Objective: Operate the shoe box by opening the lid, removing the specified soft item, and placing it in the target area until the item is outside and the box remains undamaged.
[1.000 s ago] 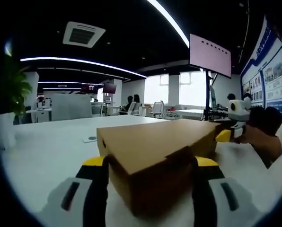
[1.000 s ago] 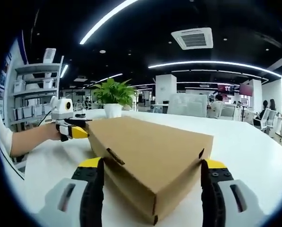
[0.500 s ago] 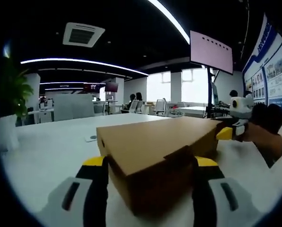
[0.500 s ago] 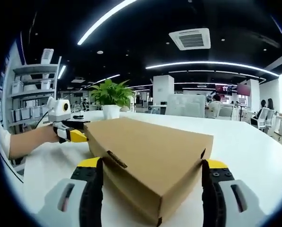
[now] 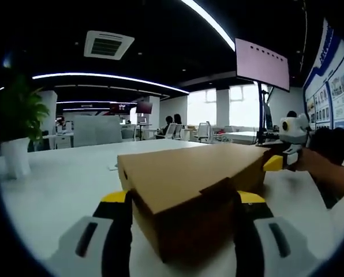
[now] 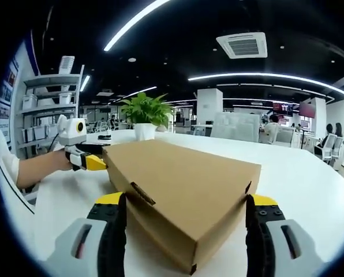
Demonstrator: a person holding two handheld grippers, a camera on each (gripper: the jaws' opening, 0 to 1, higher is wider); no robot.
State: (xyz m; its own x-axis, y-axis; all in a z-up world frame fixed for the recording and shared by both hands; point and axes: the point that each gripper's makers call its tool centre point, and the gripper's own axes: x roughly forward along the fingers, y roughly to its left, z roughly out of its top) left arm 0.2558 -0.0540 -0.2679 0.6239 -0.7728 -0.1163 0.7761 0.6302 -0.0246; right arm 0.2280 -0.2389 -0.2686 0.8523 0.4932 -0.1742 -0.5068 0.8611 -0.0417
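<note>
The shoe box (image 5: 189, 196) sits closed on the white worktop (image 5: 62, 190), low and centre in the left gripper view, with its brown cardboard lid (image 6: 183, 173) down flat across the top in the right gripper view. The left tool (image 5: 182, 231) stands at one short end of the box, its two yellow-tipped jaws spread wide, one on each side of that end; the right tool (image 6: 183, 231) stands at the opposite end in the same way, jaws spread on either side of a corner. Whether the jaws actually touch the cardboard or only flank it is hard to tell, since the box hides their inner faces. Each tool also appears small in the other's picture: the right tool at the middle right of the left gripper view, its yellow tip against the far end of the box, and the left tool at the middle left of the right gripper view, held in a hand (image 6: 42, 167). A potted plant (image 6: 146, 115) stands on the worktop beyond the box, upper centre-left in the right gripper view. As for progress, nothing looks done yet: the lid is not yet lifted, the soft item is presumably inside and out of sight, and opening, removing and placing all remain.
</note>
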